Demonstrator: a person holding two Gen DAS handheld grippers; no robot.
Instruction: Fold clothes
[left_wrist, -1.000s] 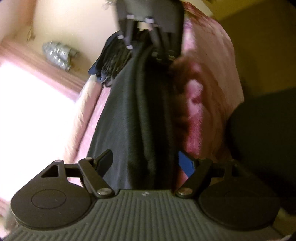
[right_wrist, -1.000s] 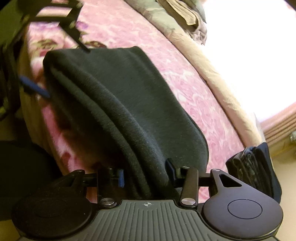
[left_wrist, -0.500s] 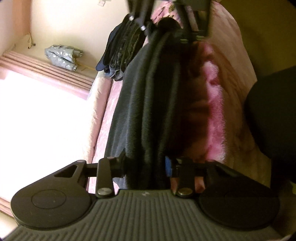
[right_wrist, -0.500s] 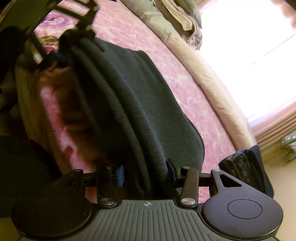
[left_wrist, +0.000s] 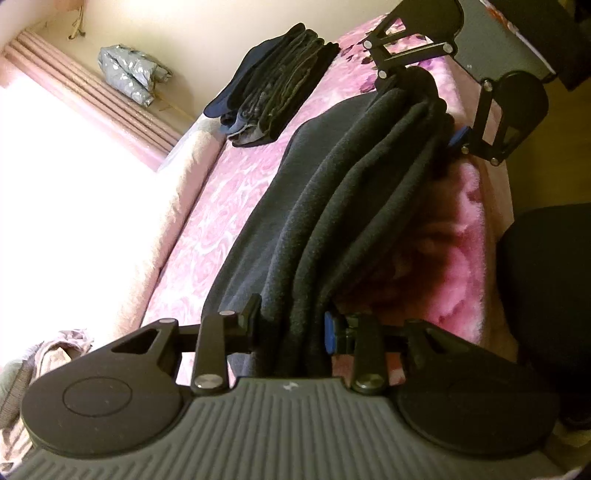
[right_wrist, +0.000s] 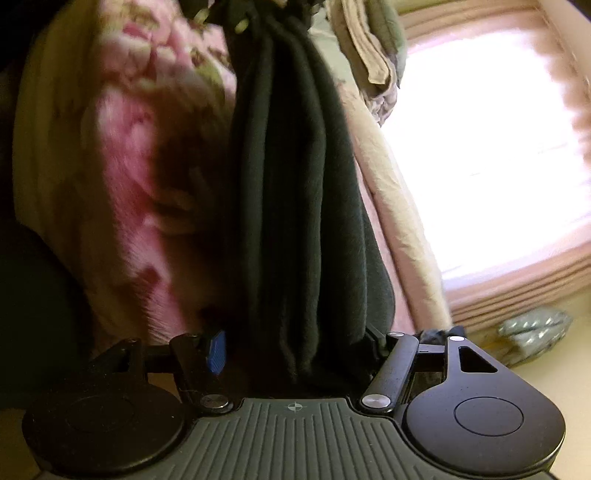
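A dark grey folded garment (left_wrist: 332, 206) is stretched between my two grippers above a pink flowered bed (left_wrist: 240, 192). My left gripper (left_wrist: 295, 325) is shut on one bunched end of it. My right gripper (right_wrist: 295, 343) is shut on the other end of the garment (right_wrist: 295, 184); it also shows at the top right of the left wrist view (left_wrist: 417, 96). The cloth hangs in several thick folds between them, with one flap resting on the bed.
A stack of folded dark clothes (left_wrist: 273, 81) lies at the far end of the bed. A silver bag (left_wrist: 129, 74) sits by the wall. A bright window (right_wrist: 480, 147) runs along the bed. Loose beige clothes (right_wrist: 373, 48) lie at the other end. A dark chair (left_wrist: 546, 280) stands beside the bed.
The left gripper closed on the garment's end. Both grippers have lifted and swung with the cloth, which is now bunched tighter between them and mostly off the bed.
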